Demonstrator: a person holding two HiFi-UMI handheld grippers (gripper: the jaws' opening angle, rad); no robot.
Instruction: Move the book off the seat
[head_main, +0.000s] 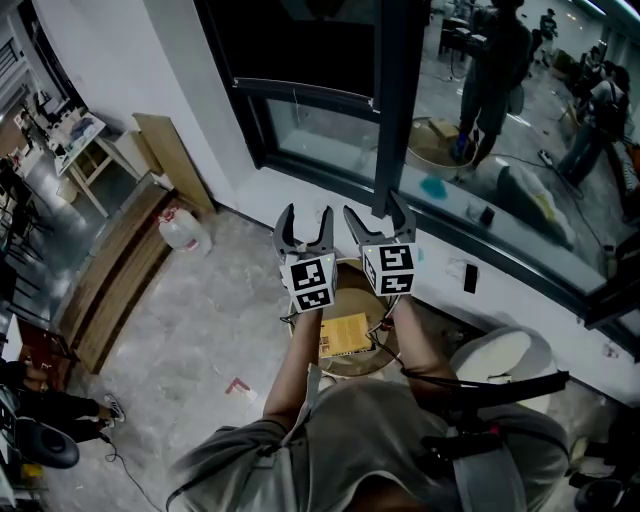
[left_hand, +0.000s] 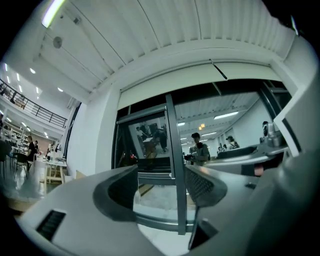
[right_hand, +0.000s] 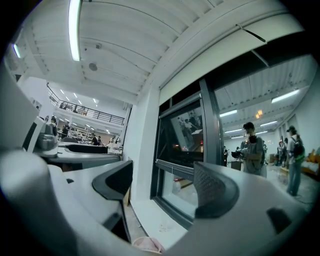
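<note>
The book (head_main: 345, 335) lies flat on the round seat (head_main: 350, 298), toward its near edge. The left hand-held gripper (head_main: 307, 222) and the right hand-held gripper (head_main: 375, 215) hang side by side above the seat, pointing at the window (head_main: 300, 50) beyond it. Each has its jaws apart and empty, clear of the book

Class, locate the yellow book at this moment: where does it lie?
In the head view, the yellow book lies on the round seat, centre frame, between the person's forearms.
</note>
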